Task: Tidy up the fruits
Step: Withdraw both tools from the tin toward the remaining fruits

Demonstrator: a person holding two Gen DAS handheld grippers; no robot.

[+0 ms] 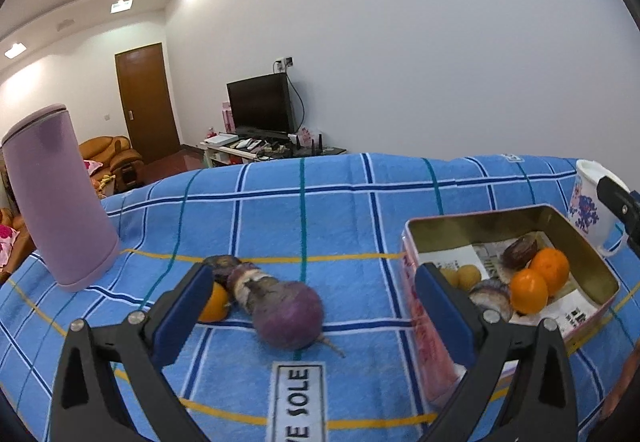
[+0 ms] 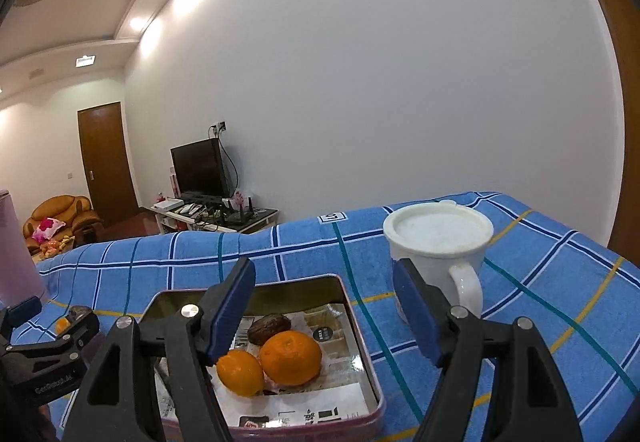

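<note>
Left wrist view shows a knobbly purple sweet potato [image 1: 276, 302] lying on the blue checked towel [image 1: 340, 202] over the desk, between the left gripper [image 1: 316, 306]'s spread jaws, untouched. Just right sits a shallow metal tin [image 1: 416, 238] lined with newspaper, holding two smooth oranges [image 1: 540, 282]. The right gripper [image 2: 324, 316] hangs over that tin, jaws apart and empty, beside a white ceramic mug [image 2: 438, 242].
</note>
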